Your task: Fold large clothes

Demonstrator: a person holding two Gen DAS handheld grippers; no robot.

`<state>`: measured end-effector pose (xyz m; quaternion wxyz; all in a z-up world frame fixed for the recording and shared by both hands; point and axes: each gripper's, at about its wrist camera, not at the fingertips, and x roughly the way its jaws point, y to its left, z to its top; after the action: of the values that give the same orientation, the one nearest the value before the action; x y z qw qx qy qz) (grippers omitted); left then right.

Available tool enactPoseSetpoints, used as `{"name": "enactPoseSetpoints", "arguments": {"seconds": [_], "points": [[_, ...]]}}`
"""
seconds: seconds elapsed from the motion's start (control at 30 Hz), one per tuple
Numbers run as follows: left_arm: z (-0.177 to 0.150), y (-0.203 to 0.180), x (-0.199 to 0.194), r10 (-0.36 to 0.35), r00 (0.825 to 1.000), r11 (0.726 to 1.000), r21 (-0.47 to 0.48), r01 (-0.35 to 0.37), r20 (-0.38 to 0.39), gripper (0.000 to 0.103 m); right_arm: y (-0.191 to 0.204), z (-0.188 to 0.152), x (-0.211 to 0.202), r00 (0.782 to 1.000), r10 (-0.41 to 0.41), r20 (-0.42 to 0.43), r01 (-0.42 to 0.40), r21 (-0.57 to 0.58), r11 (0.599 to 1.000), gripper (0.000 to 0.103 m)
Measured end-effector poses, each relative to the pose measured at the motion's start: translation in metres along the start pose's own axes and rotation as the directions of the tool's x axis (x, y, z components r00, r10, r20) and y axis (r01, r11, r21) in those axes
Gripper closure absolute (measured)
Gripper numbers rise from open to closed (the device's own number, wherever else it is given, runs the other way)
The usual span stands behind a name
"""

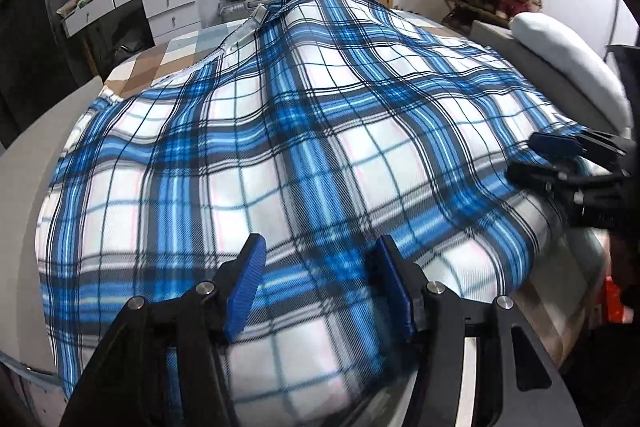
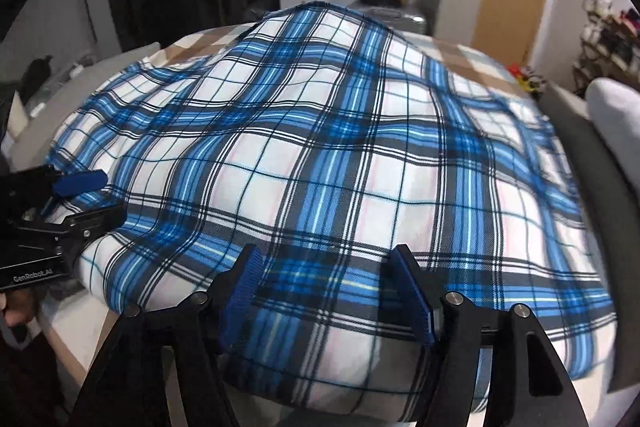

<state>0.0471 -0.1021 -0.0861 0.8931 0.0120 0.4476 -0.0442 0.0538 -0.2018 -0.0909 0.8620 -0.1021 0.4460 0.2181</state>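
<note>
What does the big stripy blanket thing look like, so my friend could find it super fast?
Look at the bed with the brown and white checked cover, in the middle of the room. Spread across most of it is the plaid cloth. It is the only thing there with bright blue bands and thin dark lines crossing on white; the pillow beside it is plain.

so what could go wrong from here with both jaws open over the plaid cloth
1. The plaid cloth lies rumpled in waves on the bed, so a fold made now would likely lock creases in.
2. Left gripper and right gripper both stand open over the near edge; closing there could pinch only the top layer, or grab uneven spots and skew the fold.
3. The right side lies close to the pillow and might drag on it.
</note>
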Motion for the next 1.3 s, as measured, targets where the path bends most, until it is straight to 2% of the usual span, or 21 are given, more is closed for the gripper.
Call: {"name": "enactPoseSetpoints", "arguments": {"seconds": [0.03,0.07,0.13,0.17,0.2,0.27,0.33,0.43,0.5,0.6,0.67,0.73,0.83,0.9,0.97,1.0,1.07,1.17,1.3], "points": [[-0.003,0.004,-0.003,-0.011,1.0,1.0,0.001,0.011,-0.003,0.052,-0.009,-0.002,-0.003,1.0,0.027,0.002,-0.027,0.003,1.0,0.039],[-0.001,0.005,-0.004,-0.017,1.0,1.0,-0.002,0.017,-0.005,0.052,-0.019,-0.005,-0.007,1.0,0.017,0.003,-0.017,0.0,1.0,0.039],[-0.003,0.008,-0.006,-0.029,1.0,0.999,-0.015,0.029,-0.007,0.052,-0.035,-0.01,-0.012,0.992,-0.125,0.007,0.125,-0.006,0.992,0.035],[-0.002,0.007,-0.005,-0.03,1.0,0.999,-0.018,0.03,-0.009,0.052,-0.047,-0.013,-0.012,0.976,-0.217,-0.012,0.217,-0.004,0.976,0.033],[0.001,0.005,-0.005,-0.028,1.0,0.999,-0.021,0.028,-0.012,0.052,-0.06,-0.016,-0.014,0.969,-0.248,-0.022,0.248,0.02,0.969,0.03],[0.007,0.004,-0.004,-0.025,0.999,0.999,-0.032,0.024,-0.024,0.052,-0.083,-0.024,-0.02,0.97,-0.233,-0.061,0.239,0.122,0.963,0.029],[0.015,0.006,-0.009,-0.043,0.999,0.998,-0.046,0.043,-0.002,0.052,-0.089,-0.023,-0.028,0.968,-0.242,-0.069,0.25,0.163,0.954,0.029],[0.039,0.004,-0.012,-0.07,0.996,0.996,-0.045,0.073,0.055,0.052,-0.073,-0.005,-0.038,0.979,-0.202,-0.007,0.201,0.133,0.971,0.029],[0.058,0.003,0.001,-0.06,0.996,0.998,-0.03,0.062,0.063,0.052,-0.052,0.02,-0.032,0.989,-0.142,0.027,0.139,0.093,0.986,0.021],[0.071,0.006,0.035,-0.057,0.998,0.998,-0.036,0.057,0.006,0.052,-0.025,0.046,-0.002,0.992,-0.127,0.016,0.127,0.027,0.992,0.019],[0.067,0.008,0.058,-0.013,0.998,0.999,-0.032,0.011,-0.054,0.052,-0.012,0.051,0.024,0.993,-0.117,-0.024,0.116,-0.023,0.993,0.019],[0.059,0.007,0.057,-0.011,1.0,1.0,-0.004,0.011,-0.005,0.051,-0.008,0.044,0.041,0.989,-0.14,-0.047,0.136,-0.076,0.988,0.019],[0.056,0.005,0.055,-0.008,1.0,1.0,0.001,0.008,0.0,0.05,-0.035,0.032,0.035,0.993,-0.114,-0.014,0.112,-0.072,0.991,0.018],[0.056,0.003,0.054,-0.006,1.0,1.0,0.007,0.006,0.0,0.048,-0.076,0.026,0.028,0.983,-0.184,-0.028,0.184,0.018,0.983,0.018],[0.055,0.003,0.053,-0.001,1.0,1.0,0.012,0.001,-0.001,0.048,-0.119,0.019,0.02,0.985,-0.164,-0.05,0.17,0.157,0.973,0.017],[0.054,0.003,0.052,-0.003,1.0,1.0,0.011,0.003,-0.001,0.048,-0.136,0.018,0.019,0.976,-0.205,-0.079,0.217,0.204,0.955,0.014],[0.055,0.005,0.052,-0.011,1.0,1.0,0.006,0.011,-0.001,0.047,-0.156,0.015,0.011,0.971,-0.221,-0.097,0.239,0.256,0.937,0.015],[0.057,0.006,0.054,-0.016,1.0,1.0,0.005,0.016,-0.002,0.046,-0.139,0.028,-0.002,0.959,-0.275,-0.075,0.285,0.232,0.93,0.015],[0.057,0.006,0.054,-0.016,1.0,1.0,0.007,0.016,-0.002,0.046,-0.074,0.065,0.004,0.988,-0.153,0.008,0.152,0.083,0.985,0.014]]}}
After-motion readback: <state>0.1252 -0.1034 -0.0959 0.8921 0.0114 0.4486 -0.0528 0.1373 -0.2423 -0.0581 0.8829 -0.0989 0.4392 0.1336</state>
